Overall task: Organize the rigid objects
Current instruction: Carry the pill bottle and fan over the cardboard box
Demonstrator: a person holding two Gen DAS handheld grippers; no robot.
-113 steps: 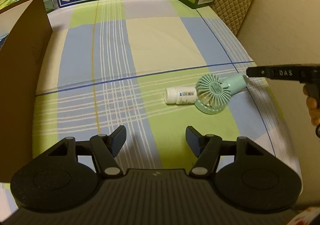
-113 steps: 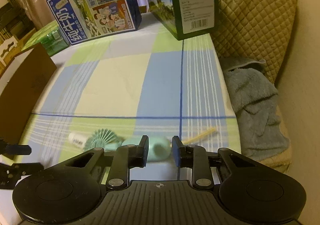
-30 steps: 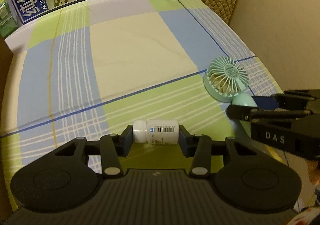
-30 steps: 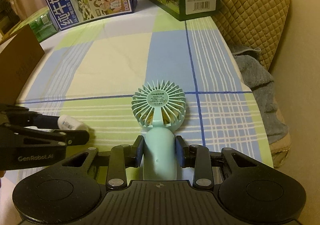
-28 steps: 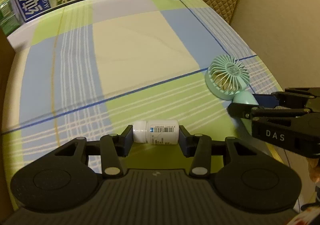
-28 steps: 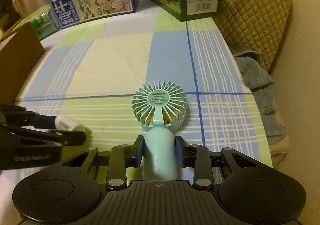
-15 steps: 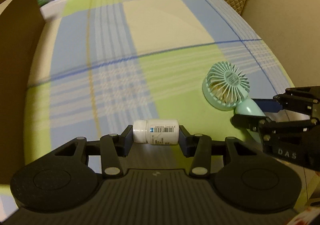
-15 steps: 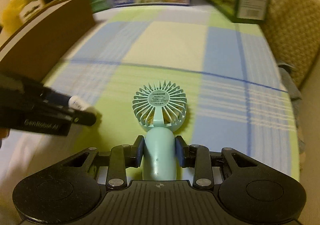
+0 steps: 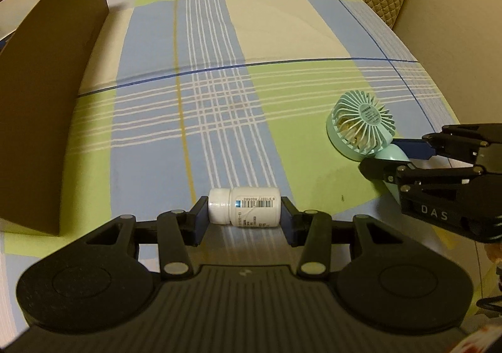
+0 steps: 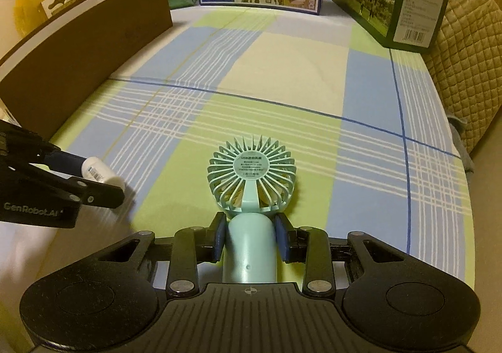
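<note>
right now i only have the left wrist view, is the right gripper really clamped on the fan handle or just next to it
Observer: clamped. The right gripper's blue pads press both sides of the fan's handle, just below the head.
Operator: ok, whats past the brown box on my left
Observer: A yellow bag and a white card flap with a cut-out show beyond the brown box. Its inside is not visible.
Operator: anything off the right edge
Observer: A grey towel lies beside the quilted chair.
</note>
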